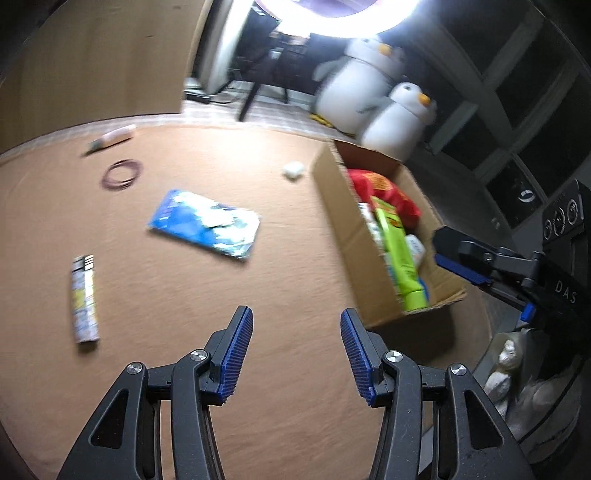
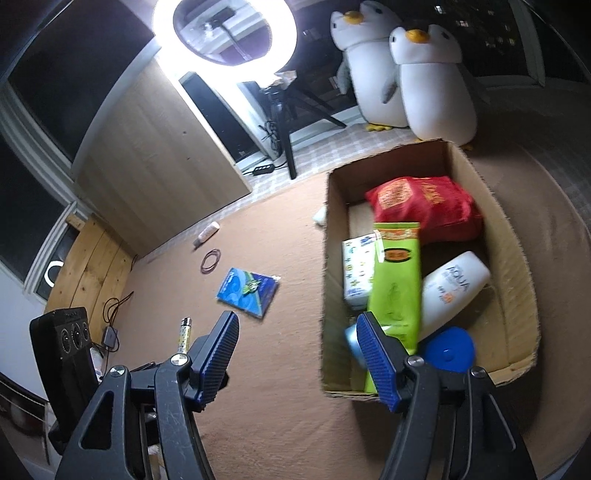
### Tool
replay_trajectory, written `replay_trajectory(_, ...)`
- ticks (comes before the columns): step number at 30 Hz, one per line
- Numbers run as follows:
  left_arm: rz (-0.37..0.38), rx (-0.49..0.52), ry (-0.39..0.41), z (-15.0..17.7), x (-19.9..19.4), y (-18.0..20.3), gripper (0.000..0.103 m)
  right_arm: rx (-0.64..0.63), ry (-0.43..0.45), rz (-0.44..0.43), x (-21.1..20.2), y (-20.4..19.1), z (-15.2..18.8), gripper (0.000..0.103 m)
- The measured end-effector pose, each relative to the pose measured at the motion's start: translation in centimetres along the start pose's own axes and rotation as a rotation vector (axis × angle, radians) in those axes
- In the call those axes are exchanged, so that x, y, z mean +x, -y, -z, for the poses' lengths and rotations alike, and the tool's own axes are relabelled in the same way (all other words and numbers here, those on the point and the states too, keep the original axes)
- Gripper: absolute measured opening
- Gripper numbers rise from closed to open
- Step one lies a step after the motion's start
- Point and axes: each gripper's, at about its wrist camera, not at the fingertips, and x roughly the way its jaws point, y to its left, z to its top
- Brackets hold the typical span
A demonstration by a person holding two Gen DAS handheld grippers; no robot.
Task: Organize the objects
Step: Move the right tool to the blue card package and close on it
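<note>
Blue ribbed pads line both tools, and both are spread wide with nothing between them: the left gripper hangs over bare brown cloth, and the right gripper hovers just short of the near left corner of the cardboard box. Judging by what lies where, the sorting looks a little past halfway. Inside the box already sit a blue lid, a green pouch, a white bottle, a small patterned carton and, farthest in, a red bag. Left out on the tablecloth are, from near to far, a lighter, a blue packet, a loop of dark bands, a small white lump just beside the box's far left corner, and a pink tube close to the far edge. These loose things lie well apart from one another, so each seems to have open room around it for a grasp from above. The box's left wall stands tall and its near flap is ragged; anything carried in probably needs to clear that rim. Beyond the table edge stand two plush penguins and a ring light, both well out of the working area.
</note>
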Motion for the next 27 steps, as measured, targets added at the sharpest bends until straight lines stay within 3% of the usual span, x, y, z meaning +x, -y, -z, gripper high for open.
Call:
replay_trajectory(12, -0.096, -0.127, 0.054, 0.7, -4.6, -9.0, 0.053, -0.072, -0.032, -0.045, 1.9, -4.6, 1.9, 0.068)
replay_trajectory(20, -0.113, -0.157, 0.046, 1.5, -5.0, -11.6, 0.053, -0.121, -0.078, -0.039, 4.2, -6.9, 1.6, 0.068)
replay_trajectory(27, -0.110, -0.175, 0.046, 2.5, -5.4, -12.8, 0.053, -0.241, -0.163, 0.003, 9.0, -9.0, -1.0, 0.068)
